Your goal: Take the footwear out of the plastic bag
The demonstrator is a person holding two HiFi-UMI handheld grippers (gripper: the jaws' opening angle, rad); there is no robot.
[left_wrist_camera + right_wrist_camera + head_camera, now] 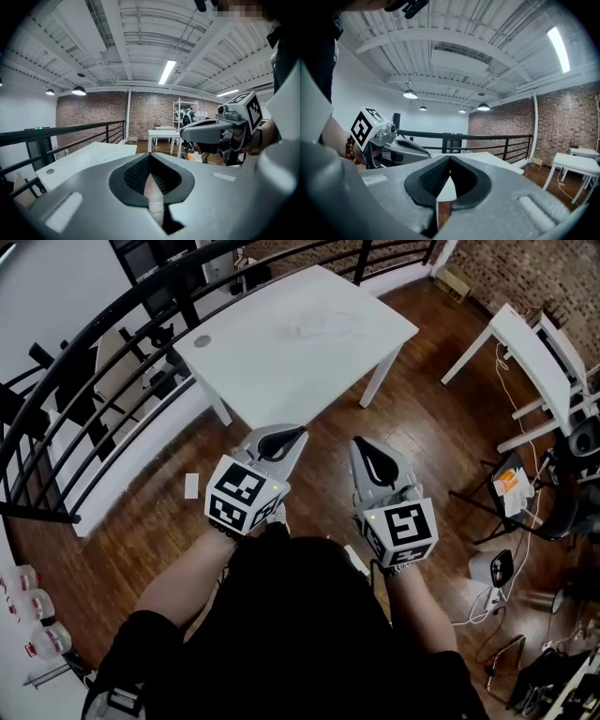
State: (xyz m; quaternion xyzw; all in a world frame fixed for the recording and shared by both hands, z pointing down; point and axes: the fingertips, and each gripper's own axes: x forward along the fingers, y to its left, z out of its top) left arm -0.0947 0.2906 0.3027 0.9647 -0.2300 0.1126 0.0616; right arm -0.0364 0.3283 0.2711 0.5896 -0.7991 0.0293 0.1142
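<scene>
A clear plastic bag (319,327) lies flat on the white table (253,371); it shows only as a faint outline and I cannot make out its contents. My left gripper (298,434) and right gripper (361,442) hover side by side over the wooden floor, short of the table's near edge. Both are shut with nothing between the jaws. In the left gripper view the left gripper's (150,154) jaws meet, the right gripper (211,133) is to its right and the table (89,157) ahead. The right gripper (450,158) is likewise closed, with the left gripper (393,143) beside it.
A black railing (112,324) curves round the table's far and left sides. A second white table (534,357) stands at the right, with a stand, cables and gear (511,488) on the floor near it. Bottles (37,615) sit at the lower left.
</scene>
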